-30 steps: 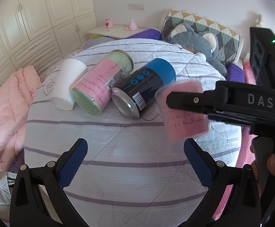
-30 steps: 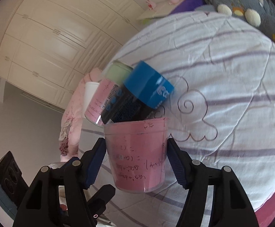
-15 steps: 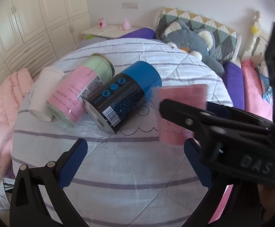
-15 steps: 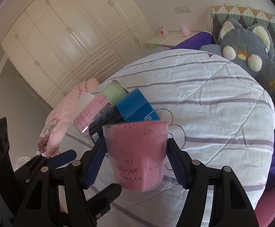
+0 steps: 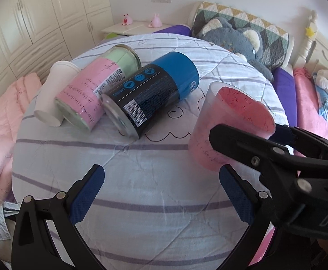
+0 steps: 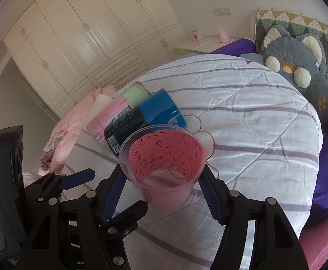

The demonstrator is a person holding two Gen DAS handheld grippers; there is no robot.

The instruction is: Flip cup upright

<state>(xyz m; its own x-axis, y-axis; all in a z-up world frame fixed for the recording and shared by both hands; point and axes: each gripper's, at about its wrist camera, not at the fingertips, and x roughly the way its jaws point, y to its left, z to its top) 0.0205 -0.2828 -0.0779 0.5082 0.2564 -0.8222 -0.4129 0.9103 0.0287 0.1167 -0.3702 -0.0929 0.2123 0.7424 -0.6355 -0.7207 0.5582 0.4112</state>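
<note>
A clear plastic cup with a pink handwritten paper lining point(image 6: 164, 168) sits between the fingers of my right gripper point(image 6: 164, 189), mouth up and tilted slightly toward the camera, held just above the striped quilt. The cup also shows in the left wrist view point(image 5: 229, 126) at the right, with the right gripper's black fingers point(image 5: 254, 148) clamped on it. My left gripper point(image 5: 161, 191) is open and empty over the near part of the quilt, left of the cup.
On the quilt point(image 5: 141, 180) lie a blue-and-black can point(image 5: 150, 94), a pink-and-green can point(image 5: 96, 87) and a white paper cup point(image 5: 53, 92), all on their sides. A grey plush toy point(image 6: 299, 67) lies by the headboard. A pink blanket point(image 5: 1, 123) hangs at the left.
The right gripper has turned the pink cup from level to mouth-up and lowered it toward the quilt. The left gripper has drifted slightly closer, still open.
</note>
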